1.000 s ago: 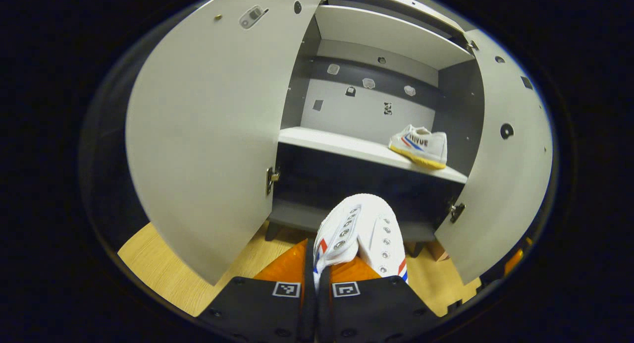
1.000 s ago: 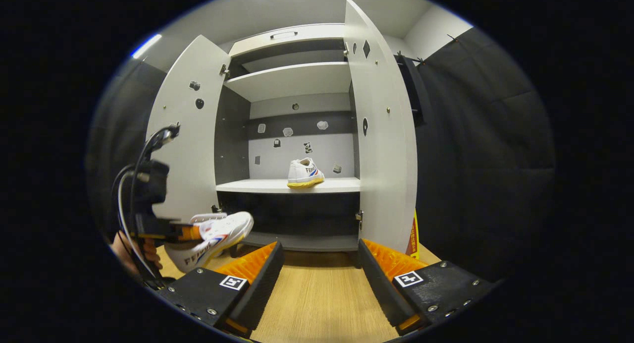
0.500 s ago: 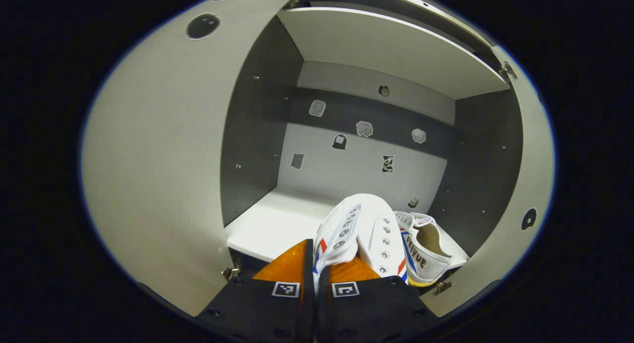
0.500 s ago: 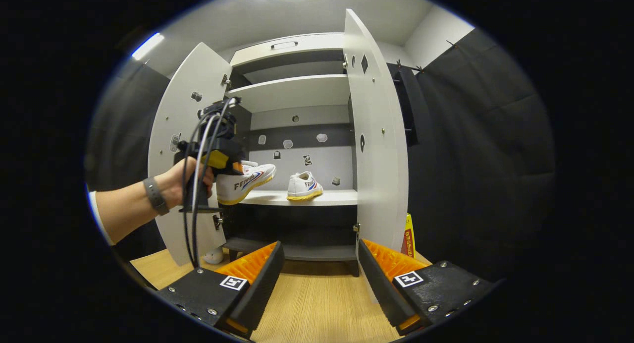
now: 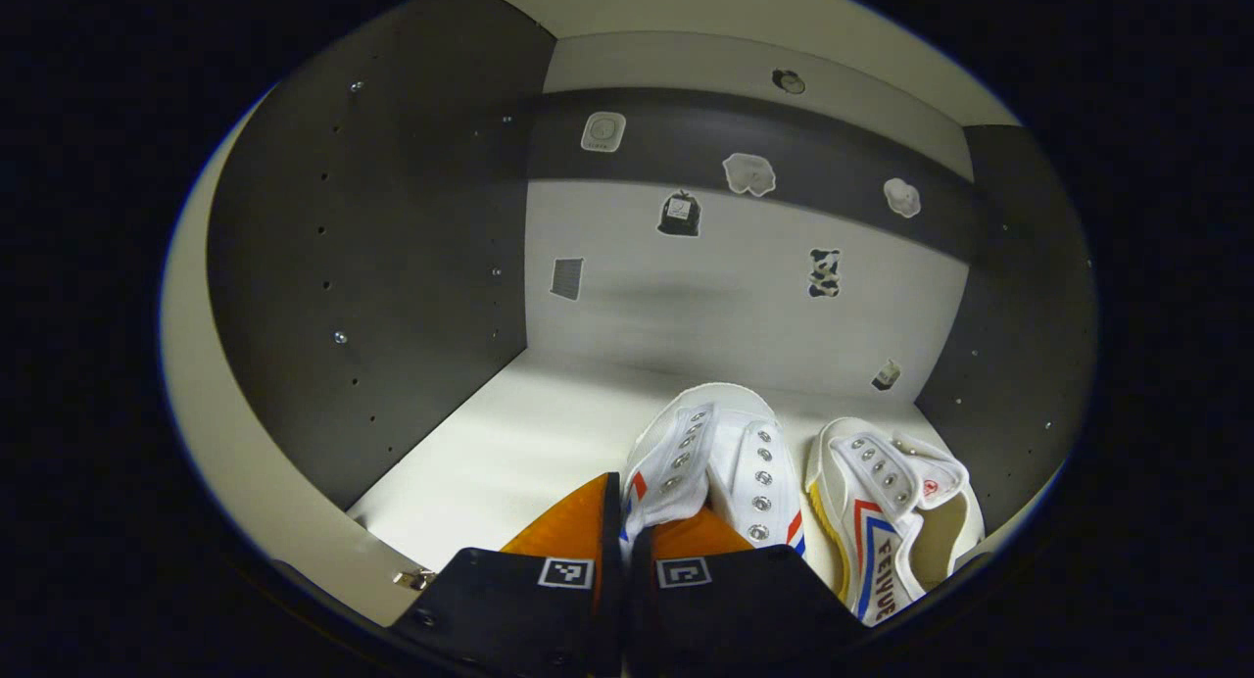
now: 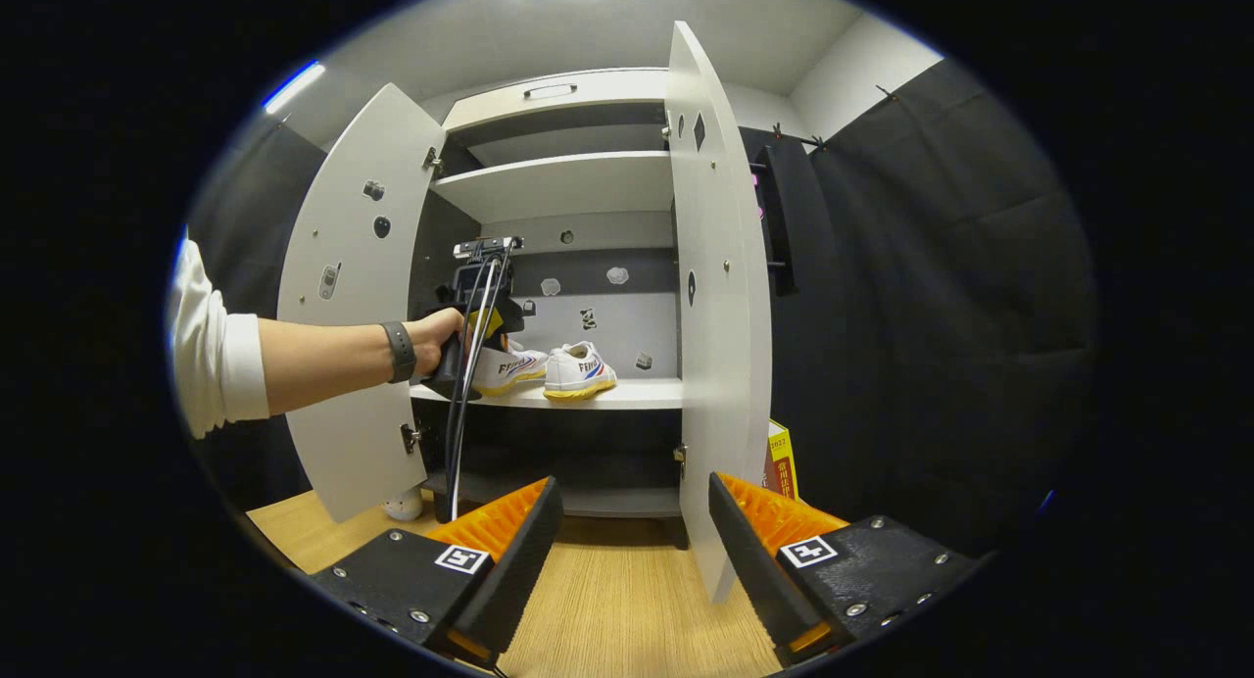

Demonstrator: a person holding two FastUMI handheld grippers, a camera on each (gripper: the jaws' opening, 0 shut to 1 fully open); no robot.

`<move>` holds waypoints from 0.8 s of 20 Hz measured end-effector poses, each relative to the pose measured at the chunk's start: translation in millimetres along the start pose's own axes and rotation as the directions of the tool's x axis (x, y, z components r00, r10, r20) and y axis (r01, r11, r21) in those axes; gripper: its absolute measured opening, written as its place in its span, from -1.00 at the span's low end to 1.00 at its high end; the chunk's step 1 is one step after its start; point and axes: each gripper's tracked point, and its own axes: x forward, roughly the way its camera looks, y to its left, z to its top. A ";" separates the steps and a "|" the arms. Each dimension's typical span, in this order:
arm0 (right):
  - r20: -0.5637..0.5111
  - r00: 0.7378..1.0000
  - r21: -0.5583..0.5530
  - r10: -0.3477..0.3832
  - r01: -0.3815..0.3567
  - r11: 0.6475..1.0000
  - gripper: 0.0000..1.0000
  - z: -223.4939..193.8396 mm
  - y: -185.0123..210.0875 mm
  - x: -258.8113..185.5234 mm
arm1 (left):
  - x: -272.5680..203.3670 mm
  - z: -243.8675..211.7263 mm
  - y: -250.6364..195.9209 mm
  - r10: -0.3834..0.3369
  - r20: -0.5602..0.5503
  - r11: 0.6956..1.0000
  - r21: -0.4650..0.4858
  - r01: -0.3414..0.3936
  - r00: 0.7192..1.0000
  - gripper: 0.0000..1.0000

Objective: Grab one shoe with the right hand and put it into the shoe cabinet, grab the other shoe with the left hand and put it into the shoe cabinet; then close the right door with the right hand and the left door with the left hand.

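Observation:
My left gripper (image 5: 627, 531) is shut on a white shoe (image 5: 720, 453) with red and blue stripes, held just over the middle shelf (image 5: 509, 443) inside the cabinet. The other white shoe (image 5: 887, 507) rests on that shelf to its right. In the right gripper view the left gripper (image 6: 477, 330) is seen held by a hand, with the held shoe (image 6: 511, 366) beside the resting shoe (image 6: 580, 371) on the shelf (image 6: 647, 394). My right gripper (image 6: 632, 531) stands open and holds nothing, low over the floor before the cabinet. The left door (image 6: 358, 296) and the right door (image 6: 713, 296) are open.
A wooden floor (image 6: 627, 609) lies before the cabinet. A yellow box (image 6: 781, 458) leans behind the right door. Black cloth walls the right side. The person's forearm (image 6: 323, 357) reaches across the left door. A small white object (image 6: 404, 506) sits by the cabinet foot.
My left gripper carried the shoe up from the floor and forward into the cabinet, beside the shoe on the shelf. The right gripper stayed open and nearly still.

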 end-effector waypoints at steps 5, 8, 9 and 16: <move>0.005 1.000 -0.005 0.002 -0.002 1.000 0.85 0.7 -1.8 7.8 | 7.9 -5.9 2.2 0.004 -0.031 1.000 0.011 -0.003 1.000 -0.80; 0.004 1.000 -0.004 0.013 -0.013 1.000 0.85 -0.3 1.0 11.7 | 1.5 -1.6 -2.4 -0.036 -0.017 0.999 -0.019 0.036 0.999 -0.46; 0.003 1.000 -0.003 0.019 -0.019 1.000 0.85 -1.0 2.7 12.0 | -2.6 -0.8 -0.9 -0.037 -0.018 0.999 -0.008 0.037 0.999 -0.36; 0.016 0.999 0.036 0.048 -0.049 0.998 0.85 3.1 12.5 13.6 | -44.3 9.4 5.1 -0.061 0.042 0.997 0.047 0.059 0.997 0.53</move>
